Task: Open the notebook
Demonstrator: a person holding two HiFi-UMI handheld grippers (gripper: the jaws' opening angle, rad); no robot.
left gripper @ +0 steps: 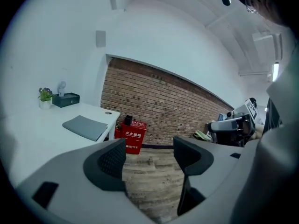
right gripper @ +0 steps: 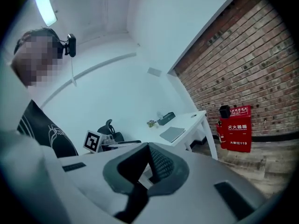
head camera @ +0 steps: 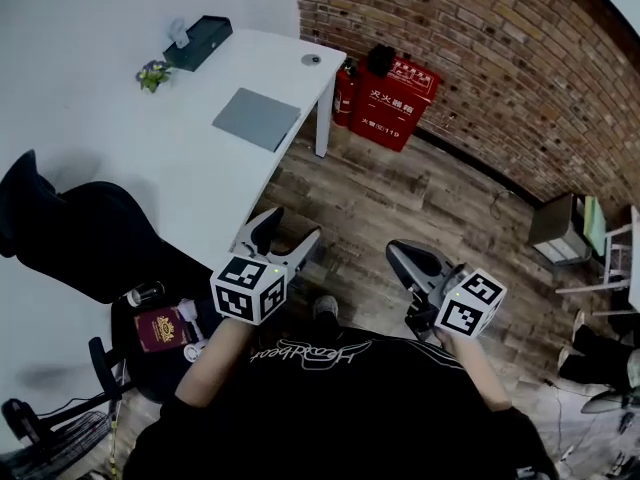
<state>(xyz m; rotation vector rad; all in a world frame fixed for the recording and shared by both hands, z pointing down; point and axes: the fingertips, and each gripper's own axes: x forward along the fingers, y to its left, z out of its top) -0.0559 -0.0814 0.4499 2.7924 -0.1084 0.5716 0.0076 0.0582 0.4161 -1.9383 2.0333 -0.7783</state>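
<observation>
A closed grey notebook [head camera: 256,118] lies flat on the white desk [head camera: 200,183], well ahead of both grippers. My left gripper [head camera: 286,234] hangs over the desk's near edge, jaws open with nothing between them; in the left gripper view the notebook [left gripper: 85,127] sits far off to the left of the open left gripper [left gripper: 149,157]. My right gripper [head camera: 408,257] hovers over the wooden floor to the right of the desk, jaws shut and empty. In the right gripper view the pads of the right gripper [right gripper: 149,149] meet, and the notebook [right gripper: 172,134] shows beyond them.
On the desk's far end stand a dark tissue box [head camera: 200,40], a small plant [head camera: 153,73] and a round disc [head camera: 311,59]. A red fire-extinguisher box [head camera: 395,103] stands by the brick wall. A black office chair [head camera: 80,233] is at the left, a crate [head camera: 560,226] at the right.
</observation>
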